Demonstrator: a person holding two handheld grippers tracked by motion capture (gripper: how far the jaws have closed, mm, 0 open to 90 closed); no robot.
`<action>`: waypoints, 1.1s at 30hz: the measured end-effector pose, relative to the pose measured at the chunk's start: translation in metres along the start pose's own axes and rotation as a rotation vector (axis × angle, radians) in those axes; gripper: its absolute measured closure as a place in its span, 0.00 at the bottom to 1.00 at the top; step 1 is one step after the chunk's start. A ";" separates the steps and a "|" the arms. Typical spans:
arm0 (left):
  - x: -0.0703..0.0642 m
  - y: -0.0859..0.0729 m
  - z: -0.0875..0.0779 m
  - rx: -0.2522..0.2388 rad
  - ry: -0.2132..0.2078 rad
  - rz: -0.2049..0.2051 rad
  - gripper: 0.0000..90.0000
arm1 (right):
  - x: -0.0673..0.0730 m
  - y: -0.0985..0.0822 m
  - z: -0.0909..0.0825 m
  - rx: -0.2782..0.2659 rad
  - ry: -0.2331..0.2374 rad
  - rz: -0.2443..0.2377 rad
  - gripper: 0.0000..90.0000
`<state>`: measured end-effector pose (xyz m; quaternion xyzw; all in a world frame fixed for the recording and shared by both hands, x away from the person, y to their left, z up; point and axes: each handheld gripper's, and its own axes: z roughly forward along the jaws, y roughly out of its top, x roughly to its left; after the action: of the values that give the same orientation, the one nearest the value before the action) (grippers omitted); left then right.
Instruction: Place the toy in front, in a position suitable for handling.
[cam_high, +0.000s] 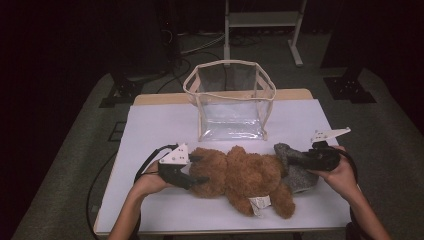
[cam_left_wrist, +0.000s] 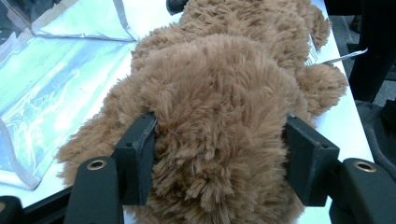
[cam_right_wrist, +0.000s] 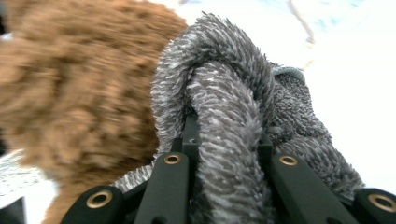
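Left gripper (cam_left_wrist: 219, 158) pinching one teddy bear (cam_high: 240, 172); right gripper (cam_right_wrist: 224, 140) pinching one grey cloth (cam_right_wrist: 224, 107).

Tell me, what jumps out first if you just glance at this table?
A big brown teddy bear lies across the near side of the white table, with the left gripper clamped on its furry head. At the bear's other end the right gripper pinches a fold of grey fuzzy cloth. Behind them a clear plastic bag stands open at the table's far edge.

One brown teddy bear (cam_high: 240, 175), one grey plush cloth (cam_high: 296, 167), one clear bag (cam_high: 230, 102)
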<state>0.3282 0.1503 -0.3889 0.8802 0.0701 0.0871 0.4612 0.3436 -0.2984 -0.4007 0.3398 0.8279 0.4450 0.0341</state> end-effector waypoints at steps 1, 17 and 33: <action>0.000 0.000 0.000 0.000 0.001 0.000 0.39 | 0.005 0.002 0.003 0.000 0.010 -0.013 0.83; -0.001 0.002 0.001 0.002 0.005 0.004 0.39 | 0.022 0.022 0.001 -0.019 0.088 -0.052 0.84; 0.001 -0.010 -0.003 -0.015 0.025 0.001 0.11 | 0.060 0.043 0.033 0.001 0.163 -0.168 0.84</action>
<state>0.3283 0.1586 -0.3951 0.8757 0.0747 0.0986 0.4667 0.3322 -0.2234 -0.3733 0.2321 0.8537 0.4661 0.0037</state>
